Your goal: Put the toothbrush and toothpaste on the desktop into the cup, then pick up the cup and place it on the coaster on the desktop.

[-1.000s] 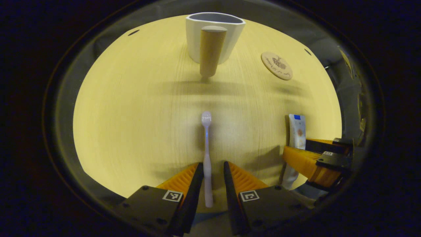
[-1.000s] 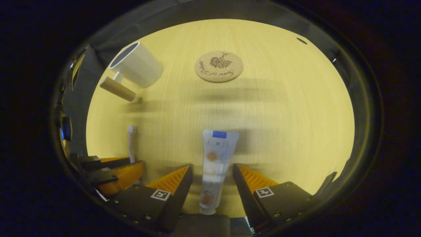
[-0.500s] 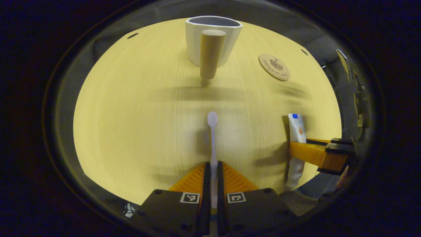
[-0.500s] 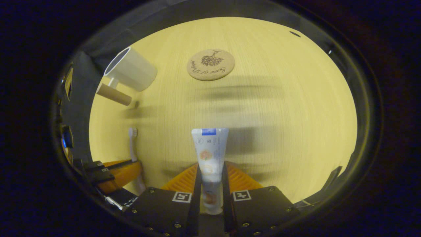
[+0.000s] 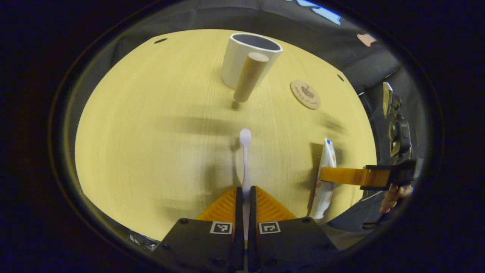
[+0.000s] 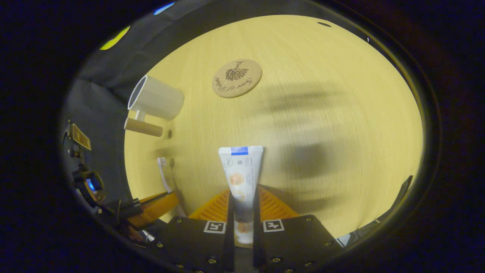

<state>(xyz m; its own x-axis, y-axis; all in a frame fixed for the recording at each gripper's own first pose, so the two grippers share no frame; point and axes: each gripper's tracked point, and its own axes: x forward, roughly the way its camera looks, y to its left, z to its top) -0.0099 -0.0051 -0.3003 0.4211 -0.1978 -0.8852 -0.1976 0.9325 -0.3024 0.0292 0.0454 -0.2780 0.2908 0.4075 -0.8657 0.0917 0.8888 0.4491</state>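
My left gripper (image 5: 245,194) is shut on the handle of a pale toothbrush (image 5: 245,151), whose head points ahead above the table. My right gripper (image 6: 242,197) is shut on a white toothpaste tube (image 6: 240,170), flat crimped end forward. The white cup (image 5: 248,62) with a round wooden handle (image 5: 249,77) stands upright at the far side of the table. A round cork coaster (image 5: 305,94) lies to its right. In the right gripper view the cup (image 6: 157,99) is at the far left and the coaster (image 6: 237,77) lies ahead. The right gripper (image 5: 341,175) holding the tube (image 5: 326,172) shows at the right of the left gripper view.
The yellow wooden table (image 5: 151,132) carries soft shadows in its middle. Its far edge meets the dark booth cloth (image 5: 189,22). A hand (image 5: 394,195) holds the other gripper at the right. In the right gripper view the left gripper (image 6: 159,203) with the toothbrush (image 6: 165,176) sits low left.
Both grippers closed from open onto their objects, the left on the toothbrush and the right on the toothpaste. Both have since lifted and tilted, so the table looks farther off.
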